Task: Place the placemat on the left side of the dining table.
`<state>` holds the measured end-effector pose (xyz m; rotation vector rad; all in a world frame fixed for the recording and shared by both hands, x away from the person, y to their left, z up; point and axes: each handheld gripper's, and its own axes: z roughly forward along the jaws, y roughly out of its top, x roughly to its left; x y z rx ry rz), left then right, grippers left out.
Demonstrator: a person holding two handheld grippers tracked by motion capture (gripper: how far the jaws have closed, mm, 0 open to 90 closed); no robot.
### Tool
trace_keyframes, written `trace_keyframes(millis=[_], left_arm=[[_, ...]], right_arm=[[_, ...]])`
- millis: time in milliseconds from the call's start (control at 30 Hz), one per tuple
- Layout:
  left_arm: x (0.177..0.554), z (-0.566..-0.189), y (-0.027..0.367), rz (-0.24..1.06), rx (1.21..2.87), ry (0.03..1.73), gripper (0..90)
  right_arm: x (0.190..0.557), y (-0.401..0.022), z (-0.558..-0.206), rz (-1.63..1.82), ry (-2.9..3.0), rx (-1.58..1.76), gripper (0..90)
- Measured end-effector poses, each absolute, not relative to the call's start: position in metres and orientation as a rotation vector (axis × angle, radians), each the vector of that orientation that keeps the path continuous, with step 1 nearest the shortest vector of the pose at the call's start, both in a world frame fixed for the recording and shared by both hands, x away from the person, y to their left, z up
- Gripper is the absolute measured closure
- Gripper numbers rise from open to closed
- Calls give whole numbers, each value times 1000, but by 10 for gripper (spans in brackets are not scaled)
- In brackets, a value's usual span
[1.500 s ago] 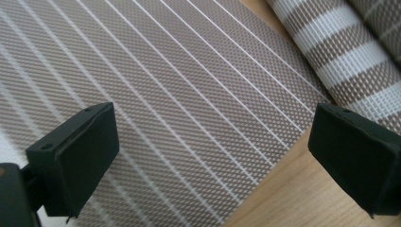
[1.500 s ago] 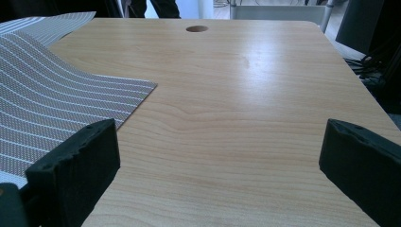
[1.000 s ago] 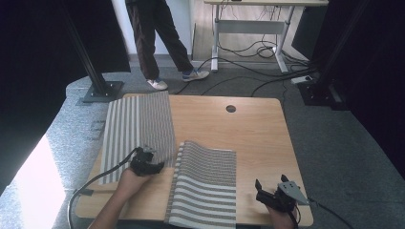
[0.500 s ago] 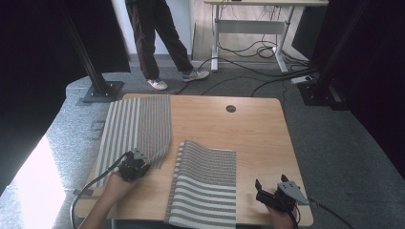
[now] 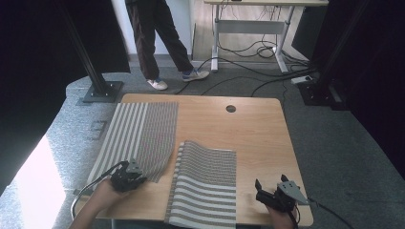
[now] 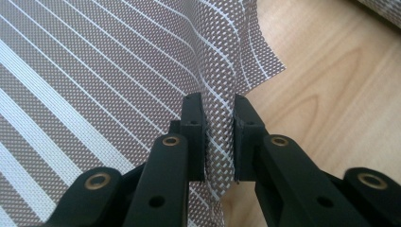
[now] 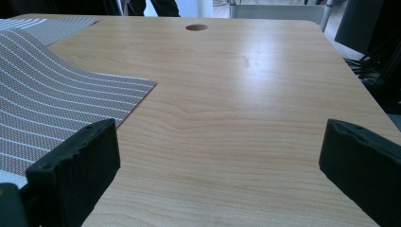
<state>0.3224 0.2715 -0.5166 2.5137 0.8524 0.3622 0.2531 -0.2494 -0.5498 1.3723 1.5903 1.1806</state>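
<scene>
At the far left of the high view a dark metal stand on a square base plate (image 5: 101,90) rises from the grey speckled floor (image 5: 62,143), where a bright patch of light falls in the lower left corner. Right of it lies the light wooden table (image 5: 258,138), and flat on its left part is a grey-brown woven placemat with white stripes (image 5: 138,138), running from the table's far edge down toward the lower left. At that mat's near edge sits the left gripper (image 5: 128,175), held by a hand coming in from the bottom; in the left gripper view its black jaws stand narrow, pinching a raised fold of the mat's edge (image 6: 220,142) between them, with bare wood to the right of the fold. Just right of it, in the lower middle of the high view, a second striped woven placemat (image 5: 205,183) lies with its left edge lifted in a soft hump and its near end over the table's front edge. In the upper middle a person's legs in dark trousers and pale shoes (image 5: 157,43) stand on the floor beyond the table. A small round hole (image 5: 230,109) marks the tabletop toward its far side. At the lower right the right gripper (image 5: 270,193) rests near the table's front corner, well apart from both mats; the right gripper view shows its jaws spread wide over bare wood. Black cables (image 5: 248,76) trail across the floor under a white-framed desk (image 5: 253,26) at the upper right.
</scene>
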Motion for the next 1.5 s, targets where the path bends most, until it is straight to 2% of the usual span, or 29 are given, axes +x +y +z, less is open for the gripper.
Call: trace_keyframes(millis=[467, 500, 533, 600, 667, 800, 833, 900, 1000, 1500], left_arm=[[318, -518, 276, 330, 2498, 827, 741], [319, -518, 276, 296, 2501, 833, 712], [320, -518, 276, 249, 2505, 845, 632], [322, -519, 274, 170, 2515, 864, 429], [323, -520, 273, 152, 2516, 884, 246], [324, -518, 277, 106, 2443, 901, 137], [323, -518, 278, 103, 2427, 900, 141], [323, -517, 280, 123, 2400, 923, 107], [322, -517, 284, 183, 2329, 980, 0], [297, -509, 317, 498, 1954, 1173, 0]], right_arm=[[253, -249, -550, 1178, 1591, 1370, 0], [253, -249, -550, 1177, 1592, 1370, 0], [253, -249, -550, 1177, 1592, 1369, 0], [253, -249, -550, 1177, 1592, 1369, 0], [253, -249, -550, 1177, 1591, 1369, 0], [253, -249, -550, 1177, 1592, 1368, 0], [253, -249, -550, 1178, 1591, 1369, 0], [253, -249, -550, 1178, 1591, 1369, 0], [253, -249, -550, 1179, 1591, 1370, 0], [253, -249, -550, 1179, 1590, 1369, 0]])
